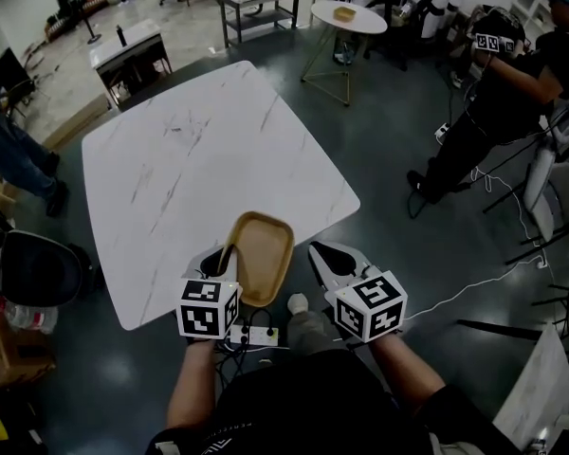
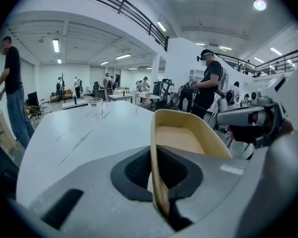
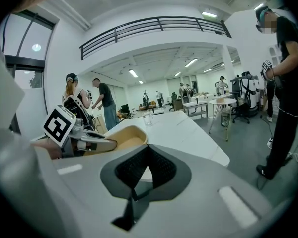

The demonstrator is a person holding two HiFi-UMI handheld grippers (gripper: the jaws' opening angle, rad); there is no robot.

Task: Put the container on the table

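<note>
container [image 1: 261, 254]: near-left rim clamped in my left gripper [image 2: 156, 170], long axis running straight ahead from those fingers. right gripper [image 3: 145, 165] closed on nothing, just right of it. table [image 1: 190, 159] edge lies under its far half, slab beyond.

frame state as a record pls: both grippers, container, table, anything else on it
left gripper: shut on the left rim of the container
right gripper: jaws together, nothing between them; beside the container's right side, not touching it
container: tan, shallow, empty, open side up; partly over the near edge of the table
container on table: cannot tell whether it rests or is held just above
table: white marbled top
also on table: clear glass near the far end
</note>
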